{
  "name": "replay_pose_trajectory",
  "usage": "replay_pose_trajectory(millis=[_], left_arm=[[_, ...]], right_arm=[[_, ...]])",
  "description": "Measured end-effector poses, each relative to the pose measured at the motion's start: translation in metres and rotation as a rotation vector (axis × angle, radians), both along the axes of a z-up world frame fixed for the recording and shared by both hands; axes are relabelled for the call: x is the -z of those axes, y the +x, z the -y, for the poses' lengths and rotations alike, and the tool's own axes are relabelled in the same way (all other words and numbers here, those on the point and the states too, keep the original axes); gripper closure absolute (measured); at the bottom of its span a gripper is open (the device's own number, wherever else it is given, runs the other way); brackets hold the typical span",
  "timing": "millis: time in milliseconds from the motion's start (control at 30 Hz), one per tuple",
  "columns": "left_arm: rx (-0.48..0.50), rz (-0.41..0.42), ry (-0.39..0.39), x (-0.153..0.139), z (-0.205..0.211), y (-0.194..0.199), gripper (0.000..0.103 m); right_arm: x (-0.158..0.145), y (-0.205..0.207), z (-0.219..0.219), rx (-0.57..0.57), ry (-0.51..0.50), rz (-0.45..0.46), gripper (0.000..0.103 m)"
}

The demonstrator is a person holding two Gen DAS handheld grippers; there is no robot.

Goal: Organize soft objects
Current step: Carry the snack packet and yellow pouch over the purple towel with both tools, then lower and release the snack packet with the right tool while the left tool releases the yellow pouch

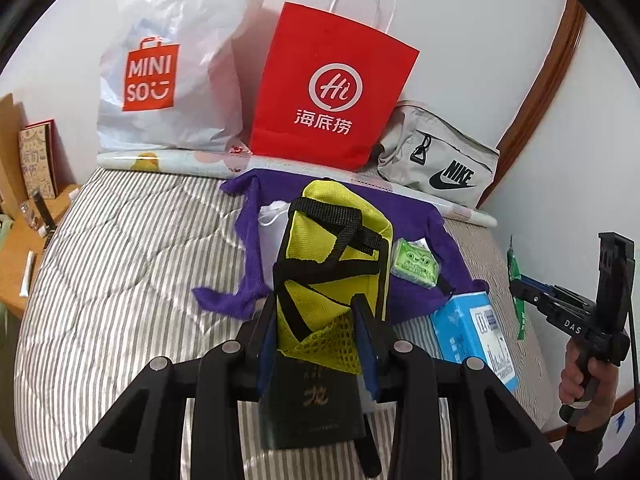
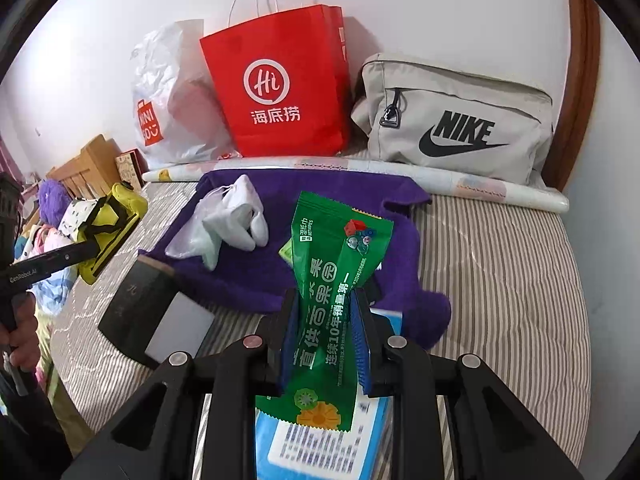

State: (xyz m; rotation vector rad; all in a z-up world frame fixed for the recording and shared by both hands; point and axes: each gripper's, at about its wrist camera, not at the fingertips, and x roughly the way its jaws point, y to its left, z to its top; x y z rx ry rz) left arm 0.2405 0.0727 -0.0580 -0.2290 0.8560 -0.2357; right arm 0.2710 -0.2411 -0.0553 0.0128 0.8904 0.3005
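Two tools: left (image 1: pixel 316 332) clamps yellow pouch (image 1: pixel 332 248), right (image 2: pixel 324 336) green packet (image 2: pixel 332 276).

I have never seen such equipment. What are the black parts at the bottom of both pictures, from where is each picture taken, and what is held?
No robot: a person holds a hand-held gripper in each hand, with a camera on each looking along its two fingers. The black parts are those fingers.

In the left camera's picture, the left gripper is closed on a yellow mesh pouch. In the right camera's picture, the right gripper is closed on a green wet-wipes packet.

Below is a striped bed with a purple cloth, a blue box, a red paper bag, a white plastic bag and a grey Nike bag.
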Motion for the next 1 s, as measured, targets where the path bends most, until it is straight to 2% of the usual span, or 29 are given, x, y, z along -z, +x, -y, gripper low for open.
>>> replay_pose_trajectory(millis=[600, 800, 1000], left_arm=[[0.01, -0.047, 0.007, 0.012, 0.012, 0.071, 0.069], [0.014, -0.077, -0.014, 0.02, 0.013, 0.094, 0.069], [0.057, -0.124, -0.041, 0.031, 0.022, 0.115, 0.069]], right_arm=[[0.022, 0.096, -0.024, -0.076, -0.053, -0.028, 0.078], [0.036, 0.122, -0.034, -0.11, -0.072, -0.059, 0.078], [0.054, 0.141, -0.039, -0.133, -0.106, -0.095, 0.078]])
